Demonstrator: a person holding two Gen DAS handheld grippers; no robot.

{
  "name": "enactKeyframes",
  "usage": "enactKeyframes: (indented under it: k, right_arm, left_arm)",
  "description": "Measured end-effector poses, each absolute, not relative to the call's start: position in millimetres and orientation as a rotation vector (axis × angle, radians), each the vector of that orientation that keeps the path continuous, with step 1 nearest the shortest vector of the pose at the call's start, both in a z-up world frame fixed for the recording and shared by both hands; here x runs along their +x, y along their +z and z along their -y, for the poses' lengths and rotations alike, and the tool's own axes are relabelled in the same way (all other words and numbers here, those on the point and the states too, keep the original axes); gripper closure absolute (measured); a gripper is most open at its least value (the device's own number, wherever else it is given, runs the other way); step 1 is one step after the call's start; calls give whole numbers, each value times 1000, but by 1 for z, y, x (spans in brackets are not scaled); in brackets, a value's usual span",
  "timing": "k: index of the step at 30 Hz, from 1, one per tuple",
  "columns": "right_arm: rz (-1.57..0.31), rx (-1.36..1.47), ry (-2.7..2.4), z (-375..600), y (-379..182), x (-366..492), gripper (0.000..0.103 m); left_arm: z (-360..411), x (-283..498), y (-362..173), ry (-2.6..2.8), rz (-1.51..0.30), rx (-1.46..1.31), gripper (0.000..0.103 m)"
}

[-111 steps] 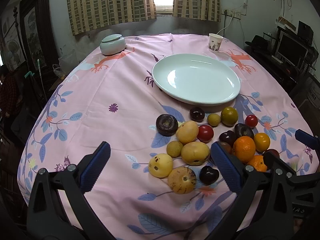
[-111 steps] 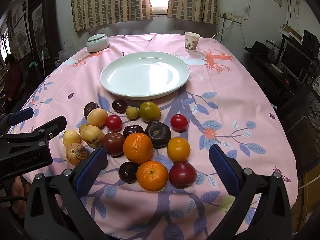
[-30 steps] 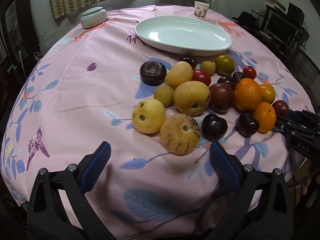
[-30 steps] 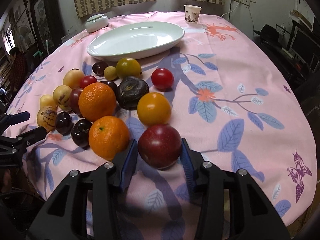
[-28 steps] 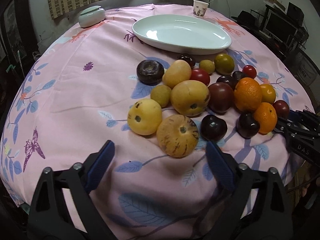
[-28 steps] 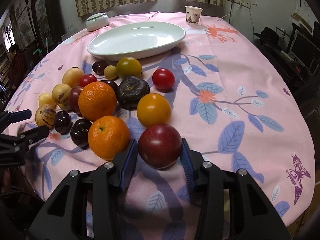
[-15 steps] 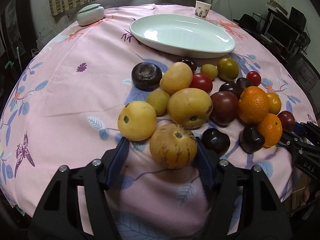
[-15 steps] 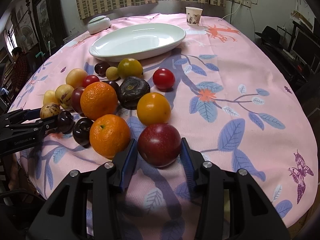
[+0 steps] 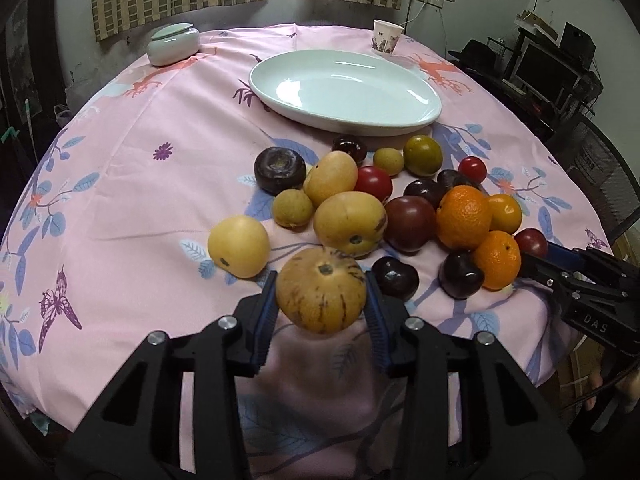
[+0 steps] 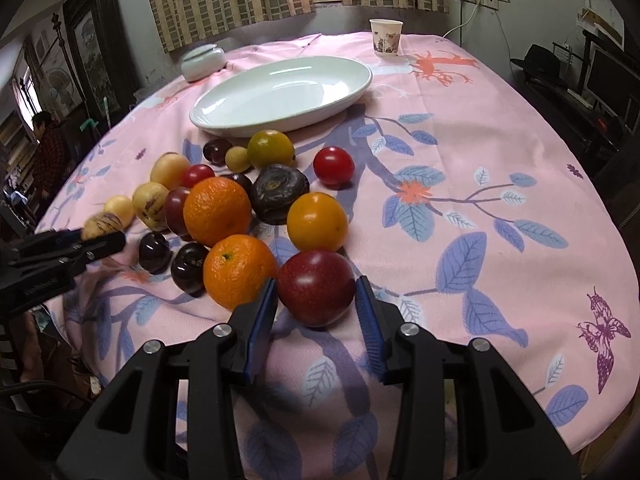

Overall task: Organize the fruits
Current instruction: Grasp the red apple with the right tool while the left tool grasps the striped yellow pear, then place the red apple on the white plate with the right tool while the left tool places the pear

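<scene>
My left gripper (image 9: pixel 321 300) is shut on a yellow striped melon (image 9: pixel 321 290) and holds it a little above the cloth, at the near edge of the fruit pile. My right gripper (image 10: pixel 316 300) is shut on a dark red plum (image 10: pixel 316 288), also raised slightly. The right gripper also shows at the right of the left wrist view (image 9: pixel 576 276). The pile holds oranges (image 10: pixel 218 210), yellow fruits (image 9: pixel 239 246), dark plums (image 9: pixel 396 278) and red tomatoes (image 10: pixel 333 167). A large white oval plate (image 9: pixel 346 90) lies bare beyond the pile.
A paper cup (image 9: pixel 387 36) and a lidded white bowl (image 9: pixel 173 44) stand at the far side of the pink floral tablecloth (image 9: pixel 120 160). The table edge runs just below both grippers. Furniture and a monitor (image 9: pixel 548 68) stand at the right.
My left gripper closed on the striped melon and lifted it slightly. My right gripper stayed shut on the red plum and raised it a little.
</scene>
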State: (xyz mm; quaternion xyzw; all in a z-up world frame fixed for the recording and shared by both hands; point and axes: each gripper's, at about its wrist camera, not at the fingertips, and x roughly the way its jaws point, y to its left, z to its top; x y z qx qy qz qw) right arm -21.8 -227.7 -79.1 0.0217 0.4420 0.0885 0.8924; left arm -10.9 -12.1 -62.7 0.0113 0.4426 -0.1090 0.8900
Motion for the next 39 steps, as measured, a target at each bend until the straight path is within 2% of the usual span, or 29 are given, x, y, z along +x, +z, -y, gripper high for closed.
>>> enactKeyframes:
  k: [10, 22, 29, 34, 39]
  right_arm:
    - [-887, 76, 166, 232, -85, -12, 65]
    - [-825, 48, 228, 217, -45, -10, 65]
    - [-783, 10, 301, 206, -9, 42, 65]
    - [-768, -1, 325, 203, 30, 123, 65]
    - [-827, 22, 311, 199, 17, 217, 65]
  left_arm:
    - [4, -15, -57, -225, -907, 11, 62]
    - [-2, 6, -24, -249, -860, 35, 62]
    - [8, 68, 8, -250, -835, 82, 62]
    - [24, 141, 31, -245, -826, 90, 61]
    - [48, 234, 25, -220, -887, 97, 61]
